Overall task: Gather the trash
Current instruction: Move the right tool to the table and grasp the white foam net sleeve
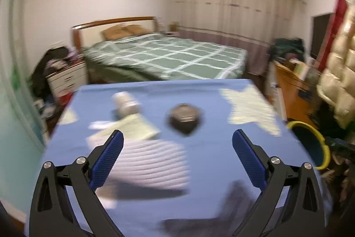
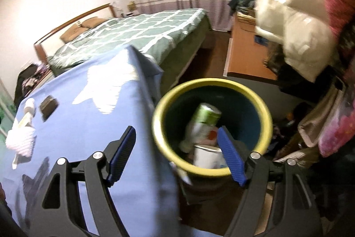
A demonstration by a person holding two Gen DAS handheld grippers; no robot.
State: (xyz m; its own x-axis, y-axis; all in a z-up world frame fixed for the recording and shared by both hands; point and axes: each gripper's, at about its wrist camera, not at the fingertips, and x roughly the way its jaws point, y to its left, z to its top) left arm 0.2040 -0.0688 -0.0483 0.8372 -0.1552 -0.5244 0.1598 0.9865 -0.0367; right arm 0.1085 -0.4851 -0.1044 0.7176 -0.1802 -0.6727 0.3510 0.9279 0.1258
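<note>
Left gripper (image 1: 177, 148) jaws wide, empty, a blurred, perhaps white ribbed cloth (image 1: 150, 166) between them; right gripper (image 2: 177, 154) jaws open above the bin (image 2: 159, 137)

tablecloth (image 1: 210, 148): matt blue cloth | bin (image 2: 264, 108): smooth plastic | claw pads (image 1: 248, 157): ribbed blue rubber
</note>
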